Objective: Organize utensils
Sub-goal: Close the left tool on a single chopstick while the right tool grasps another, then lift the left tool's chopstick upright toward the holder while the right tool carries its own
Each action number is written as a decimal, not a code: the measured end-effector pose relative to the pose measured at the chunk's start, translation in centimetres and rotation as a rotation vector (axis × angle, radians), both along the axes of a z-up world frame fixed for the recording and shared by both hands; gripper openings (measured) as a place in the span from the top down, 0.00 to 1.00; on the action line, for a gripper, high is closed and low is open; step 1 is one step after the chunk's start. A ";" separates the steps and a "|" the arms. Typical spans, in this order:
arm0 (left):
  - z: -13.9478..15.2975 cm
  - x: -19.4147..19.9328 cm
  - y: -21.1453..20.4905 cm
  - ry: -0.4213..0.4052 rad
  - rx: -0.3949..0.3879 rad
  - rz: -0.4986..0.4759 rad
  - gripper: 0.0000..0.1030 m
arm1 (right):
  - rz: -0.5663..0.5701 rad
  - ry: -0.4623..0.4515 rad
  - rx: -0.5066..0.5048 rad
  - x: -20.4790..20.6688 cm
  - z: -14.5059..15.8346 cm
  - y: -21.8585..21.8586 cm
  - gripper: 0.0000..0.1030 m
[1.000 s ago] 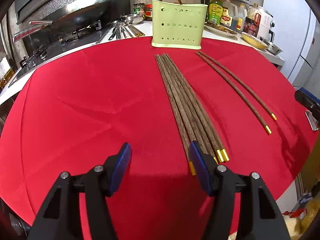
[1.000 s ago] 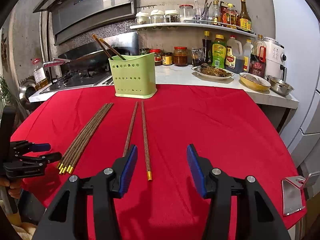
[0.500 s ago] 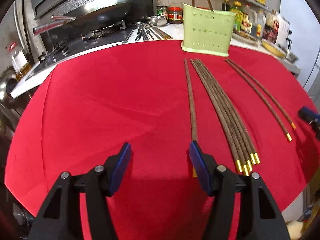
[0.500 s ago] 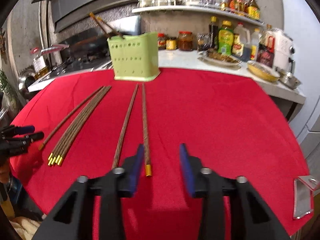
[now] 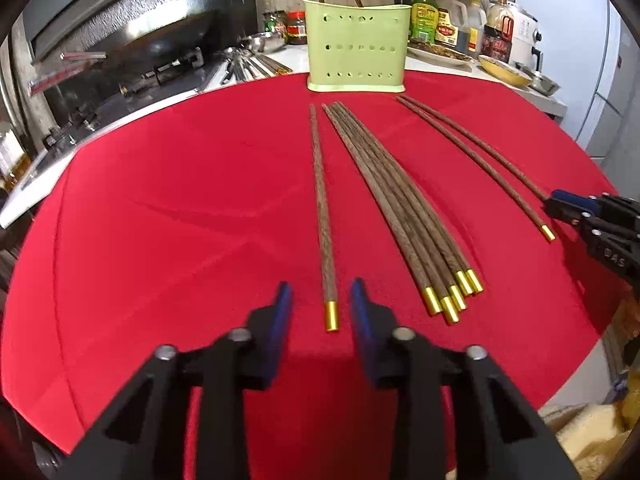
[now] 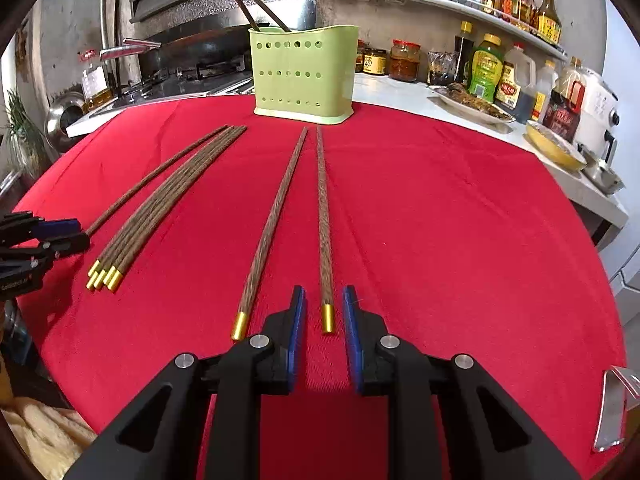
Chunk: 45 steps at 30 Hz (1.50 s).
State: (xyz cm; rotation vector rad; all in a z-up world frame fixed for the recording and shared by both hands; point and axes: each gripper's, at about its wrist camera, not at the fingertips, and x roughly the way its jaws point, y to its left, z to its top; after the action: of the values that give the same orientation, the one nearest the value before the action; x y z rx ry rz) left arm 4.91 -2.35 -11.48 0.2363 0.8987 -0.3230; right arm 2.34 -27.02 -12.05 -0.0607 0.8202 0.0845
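both tongs have just been closing – the left tongs (image 5: 322, 300) and right tongs (image 6: 324, 306) each narrowly bracket, not yet pinching, a chopstick's (image 5: 322, 208) gold cap on the red worktop (image 5: 160, 200) – thin, stiff, light, likely slippery.

Matt red cloth (image 5: 160, 200) covered the worktop. The chopsticks (image 5: 322, 200) looked like grained dark wood with shiny gold metal caps; at twelve o'clock, the holder (image 6: 304, 76) was smooth green plastic.

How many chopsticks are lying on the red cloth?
8: one chopstick at the left claw, a bundle of five, a pair at the right claw; bundle may hide more.
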 end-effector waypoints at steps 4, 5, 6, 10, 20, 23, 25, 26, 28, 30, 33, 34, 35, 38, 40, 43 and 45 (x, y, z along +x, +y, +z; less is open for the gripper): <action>0.2 -0.5 0.1 0.022 -0.014 -0.010 0.89 | 0.004 -0.018 0.003 -0.9 -0.1 -0.1 0.86; 0.2 -0.8 0.0 0.023 -0.009 -0.014 0.89 | 0.007 -0.022 0.003 -0.9 -0.1 -0.1 0.84; 0.1 -1.0 -0.1 0.020 -0.001 -0.015 0.89 | 0.006 -0.027 0.005 -1.0 -0.2 -0.2 0.84; -0.1 -1.3 -0.9 -0.013 0.044 -0.013 0.89 | -0.006 -0.042 0.033 -1.0 -0.3 -0.5 0.84; 0.4 -0.8 0.5 -0.023 -0.020 0.025 0.93 | -0.034 -0.071 0.083 -1.1 -0.2 -0.8 0.93; 2.0 -1.2 1.4 -0.078 -0.064 0.040 0.93 | -0.037 -0.112 0.082 -1.8 1.0 -0.9 0.93; 3.3 -1.5 1.9 -0.121 -0.088 0.043 0.93 | -0.039 -0.145 0.089 -2.4 2.2 -1.1 0.93; 4.1 -1.7 2.1 -0.147 -0.100 0.046 0.93 | -0.040 -0.170 0.095 -2.7 3.0 -1.2 0.93; 5.7 -1.9 2.6 -0.191 -0.130 0.051 0.93 | -0.037 -0.211 0.096 -3.2 4.5 -1.3 0.93; 7.7 -2.1 3.1 -0.244 -0.170 0.053 0.93 | -0.026 -0.259 0.101 -3.8 6.4 -1.2 0.93; 10.6 -2.5 3.6 -0.323 -0.213 0.040 0.93 | -0.013 -0.331 0.100 -4.3 9.4 -1.1 0.93; 11.4 -2.5 3.6 -0.343 -0.221 0.035 0.93 | -0.010 -0.357 0.097 -4.4 10.5 -1.1 0.93; 12.3 -2.6 3.7 -0.365 -0.230 0.030 0.93 | -0.006 -0.381 0.098 -4.5 11.6 -1.1 0.93; 14.6 -2.9 3.9 -0.423 -0.258 0.021 0.93 | 0.000 -0.440 0.100 -4.7 14.1 -1.2 0.93; 15.6 -3.0 4.0 -0.447 -0.271 0.015 0.93 | 0.002 -0.470 0.086 -4.7 15.4 -1.1 0.93; 16.8 -3.3 4.1 -0.476 -0.282 0.009 0.93 | 0.007 -0.500 0.066 -4.6 17.0 -1.0 0.93; 17.5 -3.4 4.2 -0.489 -0.295 0.004 0.93 | 0.008 -0.510 0.059 -4.4 17.7 -1.1 0.93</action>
State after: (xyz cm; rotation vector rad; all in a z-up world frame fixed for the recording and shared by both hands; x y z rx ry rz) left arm 1.53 1.81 6.00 0.0346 0.3625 -0.3688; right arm -2.06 -28.12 5.67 -0.0278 0.3080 0.0952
